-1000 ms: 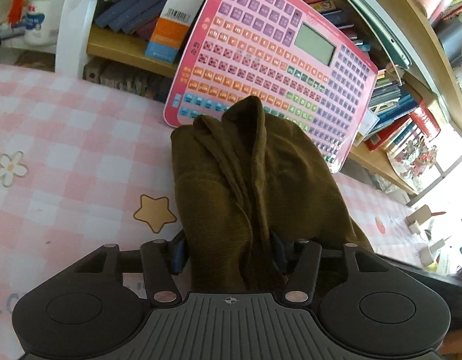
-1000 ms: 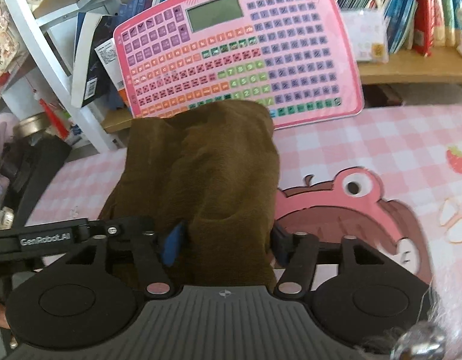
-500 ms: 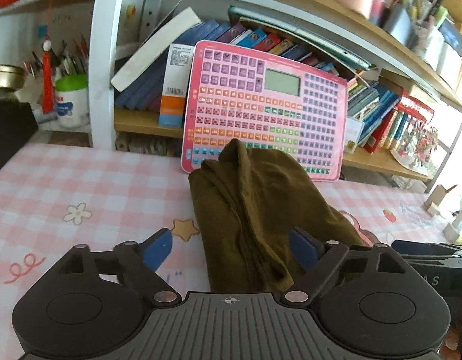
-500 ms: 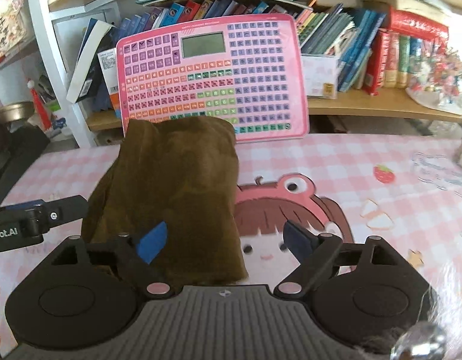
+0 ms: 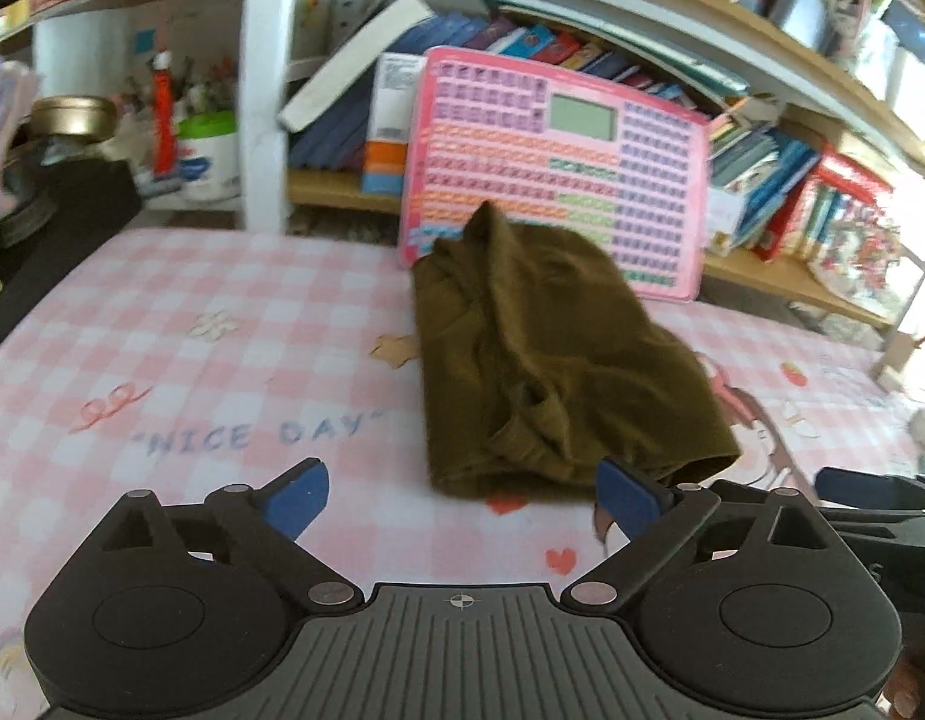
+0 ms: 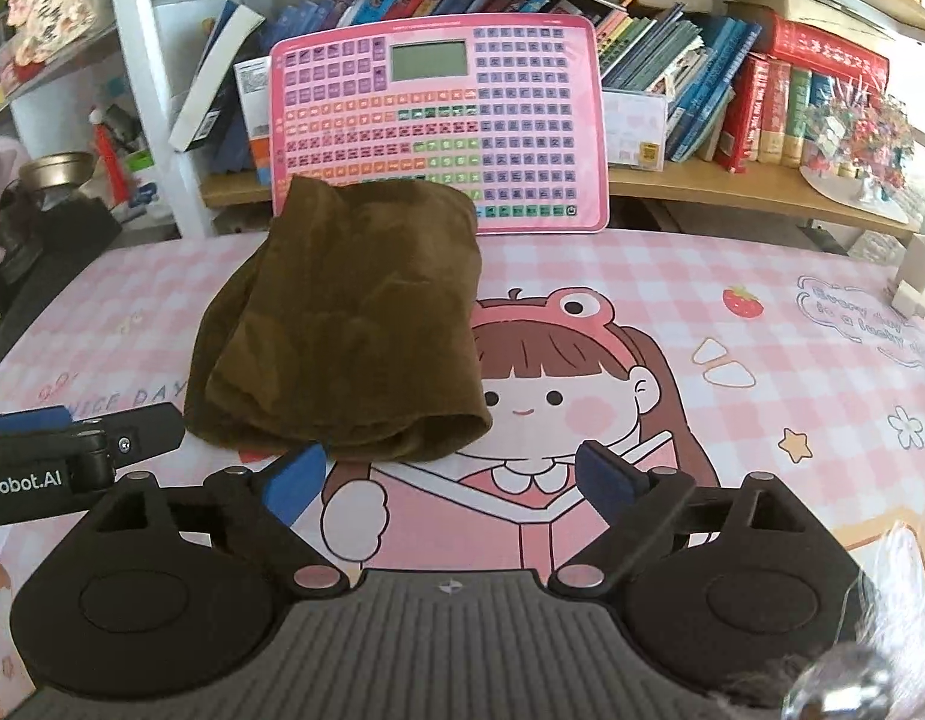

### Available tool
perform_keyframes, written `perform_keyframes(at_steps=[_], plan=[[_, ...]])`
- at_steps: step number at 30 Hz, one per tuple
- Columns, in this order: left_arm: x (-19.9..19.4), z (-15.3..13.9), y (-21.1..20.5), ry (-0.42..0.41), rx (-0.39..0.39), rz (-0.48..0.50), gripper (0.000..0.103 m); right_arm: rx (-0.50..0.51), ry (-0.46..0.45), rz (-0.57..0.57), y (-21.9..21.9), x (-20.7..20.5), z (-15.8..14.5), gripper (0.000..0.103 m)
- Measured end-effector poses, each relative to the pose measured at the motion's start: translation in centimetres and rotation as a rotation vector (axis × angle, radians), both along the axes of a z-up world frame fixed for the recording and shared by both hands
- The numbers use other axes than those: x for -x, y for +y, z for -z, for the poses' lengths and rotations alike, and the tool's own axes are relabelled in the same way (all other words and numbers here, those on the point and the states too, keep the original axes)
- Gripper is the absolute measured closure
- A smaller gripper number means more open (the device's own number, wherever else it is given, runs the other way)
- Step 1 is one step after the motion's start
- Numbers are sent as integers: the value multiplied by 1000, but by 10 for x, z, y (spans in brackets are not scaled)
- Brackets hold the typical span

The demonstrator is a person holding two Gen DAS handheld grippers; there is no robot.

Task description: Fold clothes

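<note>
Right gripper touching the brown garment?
Apart. Right wrist view: right gripper open, bare tablecloth visible between its fingertips and the brown garment.

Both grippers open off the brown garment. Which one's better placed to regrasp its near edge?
Probably left: the left gripper faces the brown garment's near edge head-on; the right gripper sits off its right corner.

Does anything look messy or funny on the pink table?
A little. The brown garment is folded into a bundle, but its near edge is lumpy and bunched, not flat, and its far end leans against the pink keyboard toy. Both the left gripper and right gripper are open and off it.
</note>
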State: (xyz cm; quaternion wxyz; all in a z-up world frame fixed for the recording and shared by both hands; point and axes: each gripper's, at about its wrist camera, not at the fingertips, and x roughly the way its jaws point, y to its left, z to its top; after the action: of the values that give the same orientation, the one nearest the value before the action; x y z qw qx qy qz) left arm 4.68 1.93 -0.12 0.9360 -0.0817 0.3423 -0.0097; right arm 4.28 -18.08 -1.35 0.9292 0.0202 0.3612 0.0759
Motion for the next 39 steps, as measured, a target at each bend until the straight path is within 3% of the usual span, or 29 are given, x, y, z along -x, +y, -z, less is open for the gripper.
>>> perform_keyframes(at_steps=[12,39], plan=[[25,-5,-21,8,-52,-84,4,-23,19,-63,-15,11,4,11],[25,2,-22,40,-89,-18,0,-13,50,39,-17,24,9,10]])
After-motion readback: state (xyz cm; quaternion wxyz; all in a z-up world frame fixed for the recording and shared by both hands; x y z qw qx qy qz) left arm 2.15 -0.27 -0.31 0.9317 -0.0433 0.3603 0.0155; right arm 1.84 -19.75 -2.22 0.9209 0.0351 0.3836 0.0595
